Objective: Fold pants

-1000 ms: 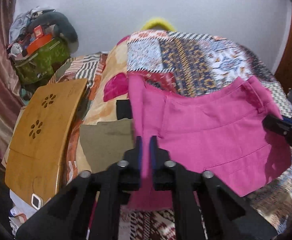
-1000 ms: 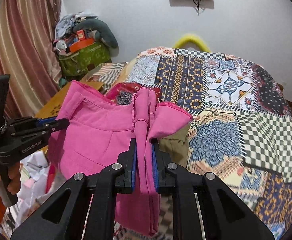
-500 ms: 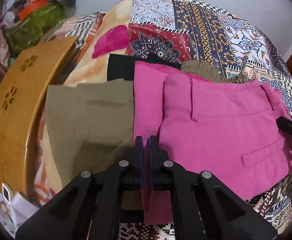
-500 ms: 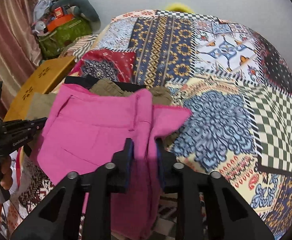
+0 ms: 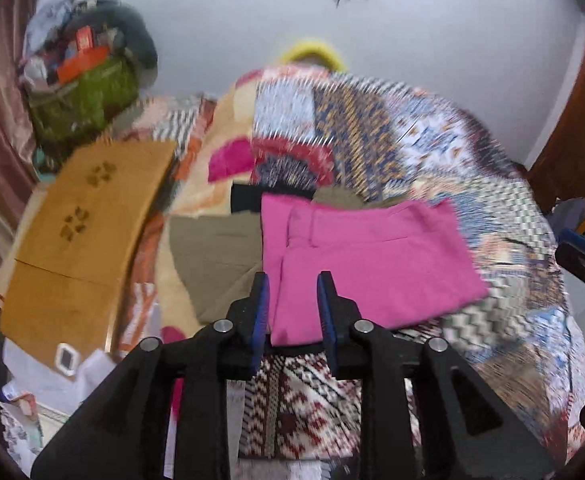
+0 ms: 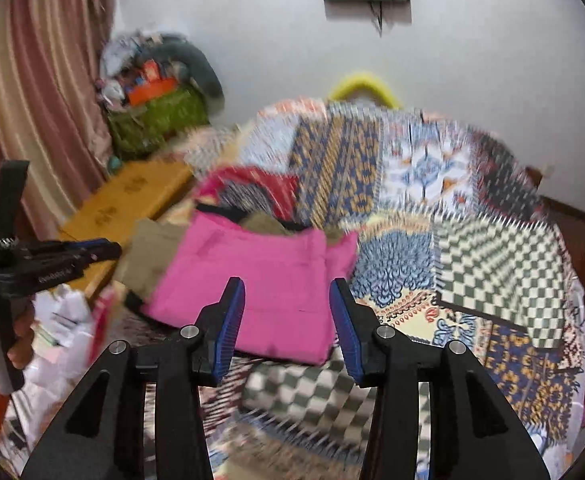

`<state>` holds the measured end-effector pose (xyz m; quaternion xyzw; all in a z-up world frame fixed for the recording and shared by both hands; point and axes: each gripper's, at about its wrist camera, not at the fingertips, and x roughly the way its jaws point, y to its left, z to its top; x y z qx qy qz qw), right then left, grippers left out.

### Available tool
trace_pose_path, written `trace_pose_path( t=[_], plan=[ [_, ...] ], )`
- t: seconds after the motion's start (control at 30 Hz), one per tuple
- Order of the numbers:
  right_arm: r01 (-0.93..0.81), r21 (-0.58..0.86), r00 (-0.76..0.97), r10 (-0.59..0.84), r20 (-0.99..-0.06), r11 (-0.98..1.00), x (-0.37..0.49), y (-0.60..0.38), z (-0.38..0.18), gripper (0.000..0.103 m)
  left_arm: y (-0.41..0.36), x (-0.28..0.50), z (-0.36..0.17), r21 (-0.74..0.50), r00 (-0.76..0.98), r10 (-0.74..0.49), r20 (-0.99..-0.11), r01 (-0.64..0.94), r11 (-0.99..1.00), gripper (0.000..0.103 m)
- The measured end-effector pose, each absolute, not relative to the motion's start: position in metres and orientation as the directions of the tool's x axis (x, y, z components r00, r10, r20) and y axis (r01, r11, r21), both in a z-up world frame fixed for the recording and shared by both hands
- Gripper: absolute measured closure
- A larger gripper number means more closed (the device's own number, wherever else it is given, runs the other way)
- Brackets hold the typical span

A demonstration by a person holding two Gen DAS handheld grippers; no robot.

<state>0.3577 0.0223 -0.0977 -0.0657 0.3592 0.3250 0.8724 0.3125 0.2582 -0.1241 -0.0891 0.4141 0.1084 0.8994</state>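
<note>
The pink pants (image 5: 368,260) lie folded in a flat rectangle on the patchwork bedspread (image 5: 432,152), on top of other folded clothes. They also show in the right wrist view (image 6: 260,284). My left gripper (image 5: 292,284) is open and empty, just short of the pants' near left edge. My right gripper (image 6: 288,292) is open wide and empty, above the pants' near edge. The left gripper shows at the left of the right wrist view (image 6: 92,250); the right gripper shows at the right edge of the left wrist view (image 5: 580,256).
Olive folded pants (image 5: 216,256) and a black garment (image 5: 246,198) lie under and left of the pink pants. A wooden lap table (image 5: 80,240) stands at the left bed edge, with a green bag (image 5: 80,100) behind it and papers (image 6: 64,320) below.
Both grippers have opened and let go of the pink pants, which now lie flat on the pile. Both grippers have pulled back and tilted up.
</note>
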Motion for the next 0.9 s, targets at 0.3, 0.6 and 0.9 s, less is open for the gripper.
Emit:
trace_pose_path(
  t=[0.3, 0.6, 0.9],
  plan=[
    [-0.675, 0.130, 0.605, 0.645, -0.467, 0.727, 0.246, -0.020, -0.004, 0.063, 0.186, 0.188, -0.015, 0.003, 0.817, 0.185, -0.546, -0.219, 0.976, 0.055],
    [-0.689, 0.094, 0.666, 0.679, -0.308, 0.718, 0.155, -0.053, 0.032, 0.062, 0.131, 0.081, 0.040, -0.016, 0.922, 0.178, -0.343, -0.196, 0.981, 0.039],
    [-0.666, 0.083, 0.717, 0.667, -0.202, 0.741, 0.108, -0.071, 0.044, 0.022, 0.109, 0.032, 0.048, -0.051, 0.948, 0.160, -0.274, -0.180, 0.982, 0.006]
  ],
)
